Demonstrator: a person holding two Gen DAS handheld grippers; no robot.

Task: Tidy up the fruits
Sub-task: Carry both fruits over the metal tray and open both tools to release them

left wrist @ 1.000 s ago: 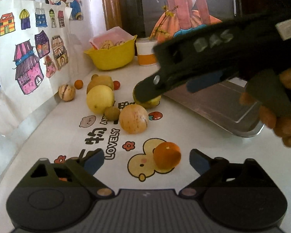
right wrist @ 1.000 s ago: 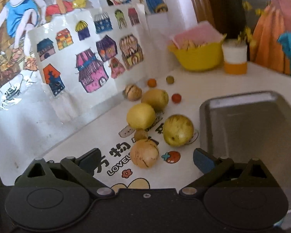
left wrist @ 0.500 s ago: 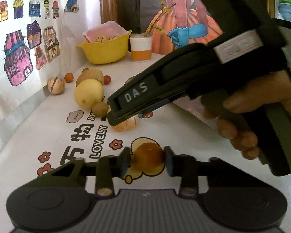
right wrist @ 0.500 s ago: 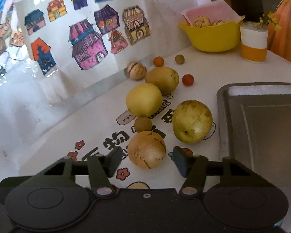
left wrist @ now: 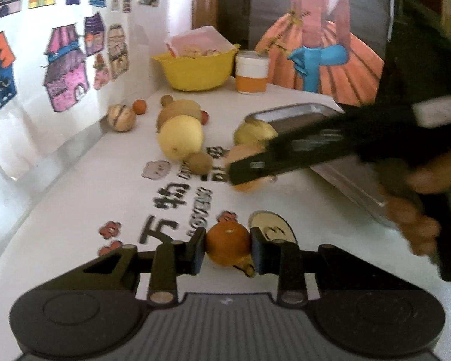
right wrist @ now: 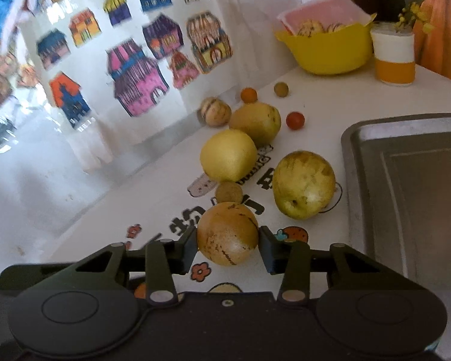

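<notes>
Yellow bowl (right wrist: 327,49) at upper right holds striped fruits and pink paper; beside it stands a white-and-orange cup (right wrist: 393,57). Steel tray (right wrist: 406,186) at right edge lies bare. Left gripper (left wrist: 228,251) clamps a small orange (left wrist: 228,246), low centre of its view. Right gripper (right wrist: 228,245) pinches a tan speckled fruit (right wrist: 228,233), bottom centre. Just behind crowd a brown ball (right wrist: 229,192), yellow fruit (right wrist: 228,155) and mottled pear (right wrist: 303,183). Open tabletop (right wrist: 111,225) remains at lower left.

orange mandarin (left wrist: 228,246), yellow bowl (right wrist: 327,50), grey tray (right wrist: 406,186)
</notes>
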